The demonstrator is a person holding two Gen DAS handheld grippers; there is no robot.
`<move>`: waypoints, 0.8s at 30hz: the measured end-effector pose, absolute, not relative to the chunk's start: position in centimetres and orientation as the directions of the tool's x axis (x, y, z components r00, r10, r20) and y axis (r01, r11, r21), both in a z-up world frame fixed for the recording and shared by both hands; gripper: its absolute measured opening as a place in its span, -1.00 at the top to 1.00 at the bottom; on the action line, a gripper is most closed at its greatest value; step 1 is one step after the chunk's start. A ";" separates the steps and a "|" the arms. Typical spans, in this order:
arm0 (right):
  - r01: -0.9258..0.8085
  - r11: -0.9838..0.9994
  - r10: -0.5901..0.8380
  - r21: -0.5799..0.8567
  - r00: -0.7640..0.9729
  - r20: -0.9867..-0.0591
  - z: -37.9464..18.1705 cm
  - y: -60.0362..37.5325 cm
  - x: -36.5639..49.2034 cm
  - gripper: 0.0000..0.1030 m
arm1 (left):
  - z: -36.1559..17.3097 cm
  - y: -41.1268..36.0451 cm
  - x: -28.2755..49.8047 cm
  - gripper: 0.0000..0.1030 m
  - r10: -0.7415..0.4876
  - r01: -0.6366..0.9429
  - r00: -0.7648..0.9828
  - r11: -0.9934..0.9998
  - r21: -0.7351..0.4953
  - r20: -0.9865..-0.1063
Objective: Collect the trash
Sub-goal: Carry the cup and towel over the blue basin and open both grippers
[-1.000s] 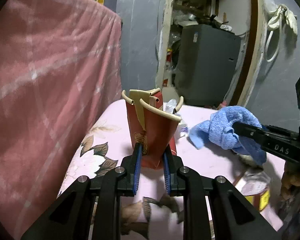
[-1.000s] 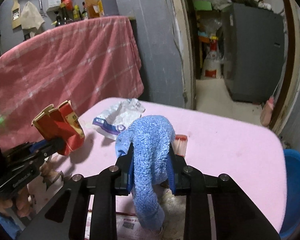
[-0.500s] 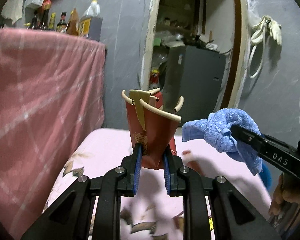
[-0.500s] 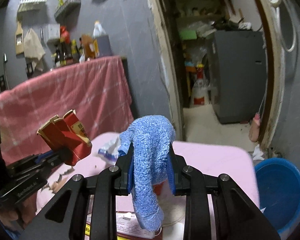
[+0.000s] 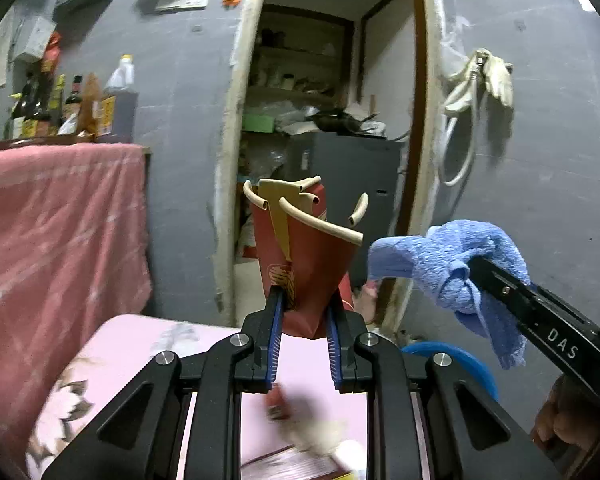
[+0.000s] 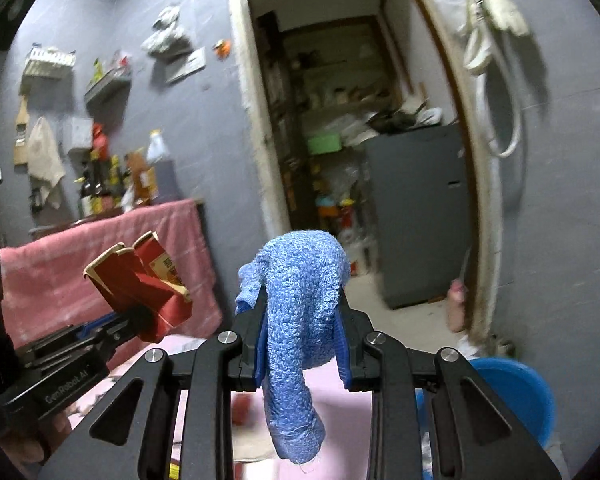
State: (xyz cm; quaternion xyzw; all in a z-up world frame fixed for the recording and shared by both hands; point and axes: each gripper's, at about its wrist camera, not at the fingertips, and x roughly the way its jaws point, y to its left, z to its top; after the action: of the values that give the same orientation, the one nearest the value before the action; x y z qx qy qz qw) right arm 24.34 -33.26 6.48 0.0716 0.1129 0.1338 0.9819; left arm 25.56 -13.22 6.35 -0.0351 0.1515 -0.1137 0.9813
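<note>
Left wrist view, vs a sec ago: both my hands have come up off the pink table (image 5: 140,344) and tipped toward level, so the doorway and grey wall now fill the frame and the tabletop has dropped to the bottom edge. Nothing slipped on the way up.

L gripper (image 5: 302,312): blue pads pinching the lower end of the red carton (image 5: 300,256), same bite as before. R gripper (image 6: 302,332): pads clamped on the blue cloth (image 6: 300,300), also unchanged.

Both picks look done to me; this reads as the carry leg. Blue bucket (image 6: 512,392) sits on the floor at 4 o'clock in the R wrist view, past the table's far corner, probably the drop spot. A small red scrap (image 6: 242,408) and other litter, blurred, lie on the table, so more rounds to go.

Materials:
- carton: thin glossy card, crushed, top flaps torn open and curling tan at 12 o'clock; rigid enough to stand up from the pads.
- cloth: looped terry, soft and limp; bunched over the jaws, tail hanging toward 6 o'clock below the fingers. Could snag the bucket rim.
- table cover: smooth pink w/ floral print.
- bucket: smooth round plastic.
</note>
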 end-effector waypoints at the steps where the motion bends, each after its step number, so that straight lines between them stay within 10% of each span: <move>1: -0.235 0.956 0.268 0.175 0.944 -0.194 6.5 -34.1 24.2 0.52 | 6.4 -14.0 25.7 0.68 -0.242 0.222 0.928 0.970 -0.100 -0.285; 24: 0.085 0.962 -0.016 0.259 0.966 -0.259 1.1 -51.2 23.6 0.51 | 1.9 -33.8 32.5 0.67 -0.405 0.382 0.809 0.913 -0.142 -0.425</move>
State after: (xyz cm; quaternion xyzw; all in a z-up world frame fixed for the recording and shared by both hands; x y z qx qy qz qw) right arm 23.64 -51.20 1.06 0.1351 0.1282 -0.0257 0.9822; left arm 32.53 -33.80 1.95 -0.0246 0.2290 -0.2070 0.9508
